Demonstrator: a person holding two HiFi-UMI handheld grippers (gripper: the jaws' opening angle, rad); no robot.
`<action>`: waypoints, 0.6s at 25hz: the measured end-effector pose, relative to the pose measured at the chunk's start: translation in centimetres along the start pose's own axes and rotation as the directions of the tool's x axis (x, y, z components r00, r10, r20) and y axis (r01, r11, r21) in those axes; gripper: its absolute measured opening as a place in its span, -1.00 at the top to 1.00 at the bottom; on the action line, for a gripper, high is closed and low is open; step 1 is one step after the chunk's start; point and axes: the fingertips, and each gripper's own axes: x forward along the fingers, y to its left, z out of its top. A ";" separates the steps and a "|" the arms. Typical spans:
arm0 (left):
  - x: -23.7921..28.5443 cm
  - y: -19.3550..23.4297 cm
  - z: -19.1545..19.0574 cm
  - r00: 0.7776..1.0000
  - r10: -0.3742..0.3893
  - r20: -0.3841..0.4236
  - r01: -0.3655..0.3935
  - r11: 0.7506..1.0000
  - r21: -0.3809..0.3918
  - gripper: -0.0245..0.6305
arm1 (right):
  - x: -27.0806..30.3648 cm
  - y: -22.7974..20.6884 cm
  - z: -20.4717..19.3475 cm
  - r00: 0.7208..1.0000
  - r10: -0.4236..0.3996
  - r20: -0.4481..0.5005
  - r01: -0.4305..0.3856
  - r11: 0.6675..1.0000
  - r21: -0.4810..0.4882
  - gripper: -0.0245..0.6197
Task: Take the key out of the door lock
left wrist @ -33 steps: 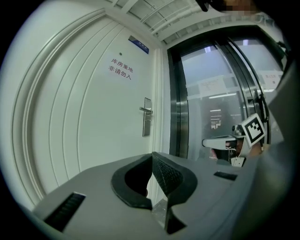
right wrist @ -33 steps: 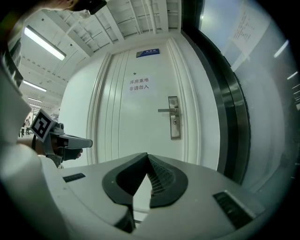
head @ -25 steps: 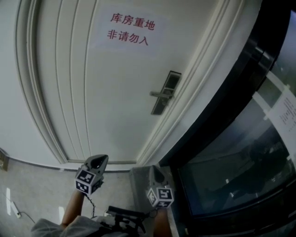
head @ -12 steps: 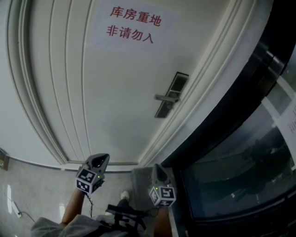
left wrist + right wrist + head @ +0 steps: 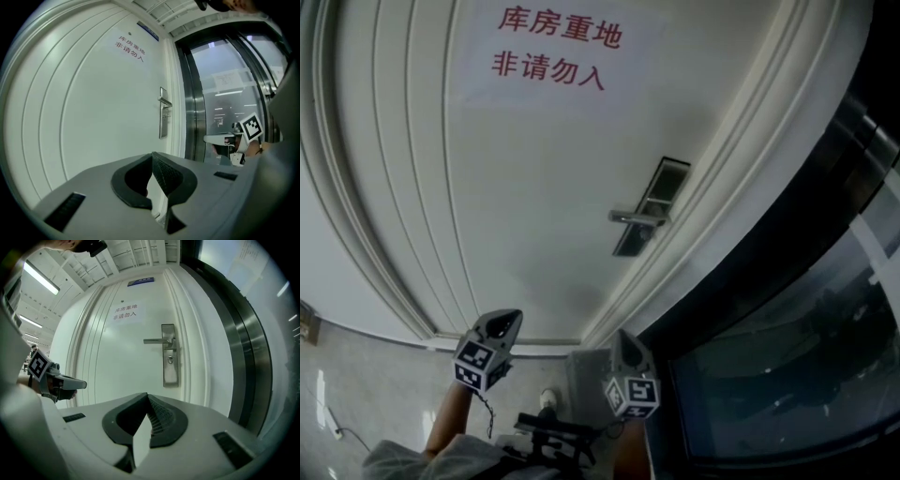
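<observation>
Left tongs (image 5: 152, 156) and right tongs (image 5: 147, 395) are both pressed together and empty, well apart from the door (image 5: 117, 348). The key (image 5: 170, 360) sits in the lock (image 5: 169, 373) below the handle (image 5: 158, 340), ahead of the right tongs.

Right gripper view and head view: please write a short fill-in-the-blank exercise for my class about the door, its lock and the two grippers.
1. The sign on the white door carries characters printed in ____.
2. In the right gripper view, the lever handle sticks out from the lock plate toward the picture's ____.
3. The jaws of the right gripper are ____, away from the door.
4. The left gripper holds ____.

Missing words: red; left; shut; nothing.
</observation>
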 end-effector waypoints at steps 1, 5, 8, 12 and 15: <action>0.6 0.2 0.2 1.000 0.001 -0.001 -0.001 1.000 -0.001 0.91 | 0.5 -0.4 0.2 1.000 0.003 0.000 -0.003 1.000 -0.008 0.91; 3.0 0.7 0.6 1.000 0.005 -0.008 -0.005 1.000 -0.006 0.91 | 2.3 -2.2 0.9 1.000 -0.013 0.010 0.013 1.000 -0.016 0.91; 4.5 0.8 1.0 1.000 0.009 -0.009 -0.009 1.000 -0.007 0.91 | 3.6 -3.5 1.3 1.000 -0.009 0.012 0.009 1.000 -0.024 0.91; 6.2 1.3 1.3 1.000 0.018 -0.012 -0.018 1.000 -0.004 0.91 | 5.1 -4.5 2.9 0.999 -0.010 0.033 0.009 1.000 0.001 0.91; 7.1 1.8 1.7 1.000 0.026 -0.012 -0.027 1.000 -0.004 0.91 | 6.2 -5.3 3.1 1.000 -0.006 0.031 0.006 1.000 -0.015 0.91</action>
